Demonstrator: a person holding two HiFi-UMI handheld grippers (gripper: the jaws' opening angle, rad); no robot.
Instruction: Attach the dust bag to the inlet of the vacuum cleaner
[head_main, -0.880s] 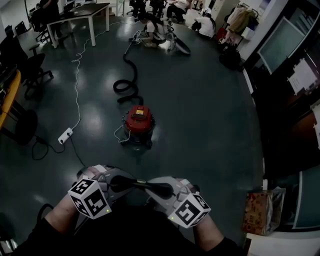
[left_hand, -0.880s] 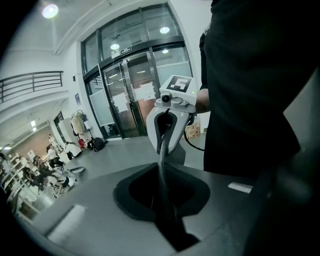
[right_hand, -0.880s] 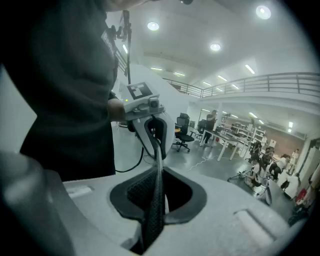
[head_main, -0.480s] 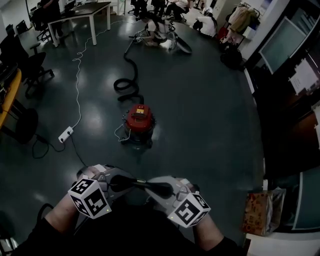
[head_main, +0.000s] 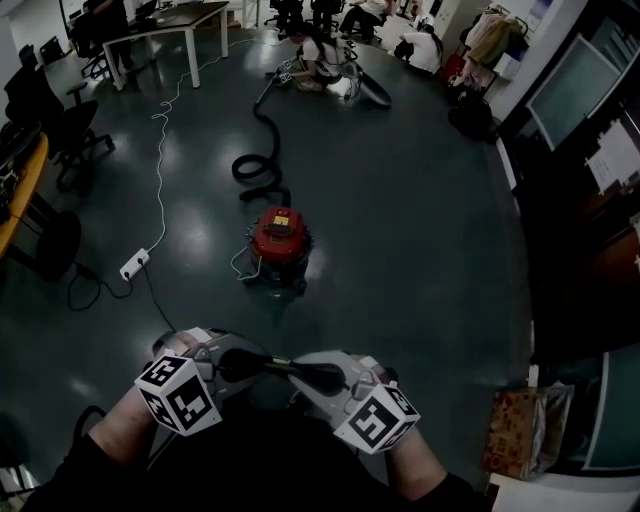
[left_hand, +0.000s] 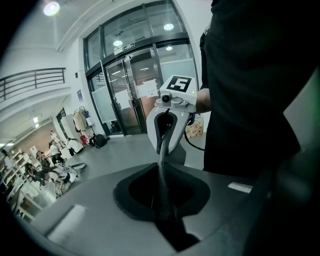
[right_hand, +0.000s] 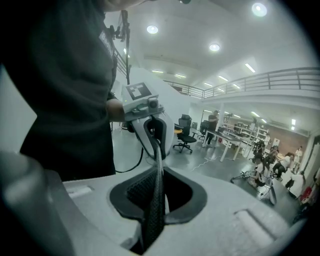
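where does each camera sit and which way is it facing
Head view: on the head, looking steeply down at the red vacuum cleaner; left gripper and right gripper show below.
Left gripper view: on the left gripper, facing the right gripper and the person's torso.
Right gripper view: on the right gripper, facing the left gripper and torso.
Shared: both gripper views show the dark mesh strip both clamp.

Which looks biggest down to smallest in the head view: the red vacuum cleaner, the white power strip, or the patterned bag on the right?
Largest: red vacuum cleaner and patterned bag, about alike, so unranked.
Smallest: white power strip, clearly.
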